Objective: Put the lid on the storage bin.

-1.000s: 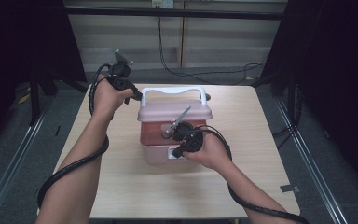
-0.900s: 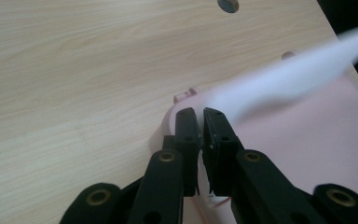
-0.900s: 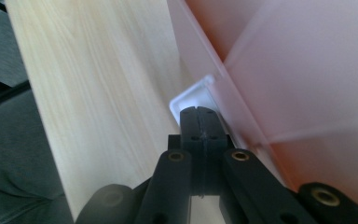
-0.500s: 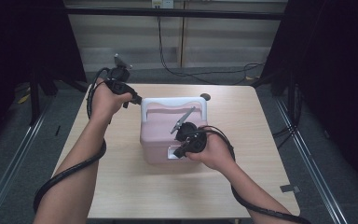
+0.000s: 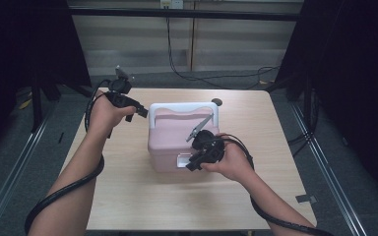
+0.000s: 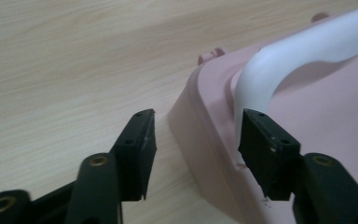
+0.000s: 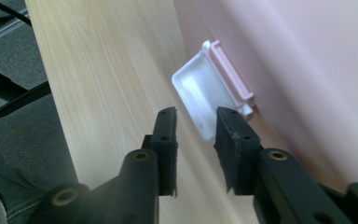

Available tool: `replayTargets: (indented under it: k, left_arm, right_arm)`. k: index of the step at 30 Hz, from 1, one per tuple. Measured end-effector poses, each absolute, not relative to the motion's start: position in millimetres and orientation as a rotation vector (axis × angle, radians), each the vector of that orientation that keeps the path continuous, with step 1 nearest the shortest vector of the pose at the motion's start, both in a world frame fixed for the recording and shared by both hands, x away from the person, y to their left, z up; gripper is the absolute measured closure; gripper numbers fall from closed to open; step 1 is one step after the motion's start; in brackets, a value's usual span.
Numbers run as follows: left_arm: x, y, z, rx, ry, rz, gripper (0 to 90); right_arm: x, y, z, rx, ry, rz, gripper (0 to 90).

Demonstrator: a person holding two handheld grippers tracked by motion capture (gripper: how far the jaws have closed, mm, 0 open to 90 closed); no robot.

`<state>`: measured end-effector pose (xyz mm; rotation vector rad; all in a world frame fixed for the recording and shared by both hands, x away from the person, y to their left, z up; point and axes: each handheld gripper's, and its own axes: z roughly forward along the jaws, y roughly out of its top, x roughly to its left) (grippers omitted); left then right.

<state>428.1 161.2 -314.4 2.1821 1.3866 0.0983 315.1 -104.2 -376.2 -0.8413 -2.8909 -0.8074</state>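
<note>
Black jaws of the left gripper (image 6: 193, 154) stand apart, having just been opening, with the corner of a pink box (image 6: 307, 140) between them. One jaw sits against the foot of the box's white handle (image 6: 279, 65), the other hangs clear over bare wood. From the high view, this left gripper (image 5: 137, 112) is at the box's far left corner, where the handle (image 5: 182, 107) arches over the lid.

The right gripper's (image 7: 196, 140) jaws are narrowly parted and have also just been opening. The white latch (image 7: 200, 98) on the box's front wall pokes out just above and between the jaw tips; I cannot tell whether either jaw touches it. From the high view, the right gripper (image 5: 197, 160) is at the near front face of the box (image 5: 170, 142), by the latch (image 5: 183, 160).

The box stands upright near the middle of a pale wooden table (image 5: 285, 162), lid down. The person's forearms reach in from the near edge, a black cable trailing along each.
</note>
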Motion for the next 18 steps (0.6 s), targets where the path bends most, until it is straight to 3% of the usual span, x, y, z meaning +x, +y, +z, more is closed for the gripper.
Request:
replayTargets:
  k: [6, 18]
  left_arm:
    - [423, 172, -324, 2.199, 1.393, 0.11, 31.2]
    - [413, 184, -339, 2.197, 1.359, 0.122, 24.8]
  right_arm:
    - [309, -111, -378, -0.84, -2.88, -0.835, 52.1]
    - [303, -129, -386, -0.868, -2.876, -0.841, 37.6]
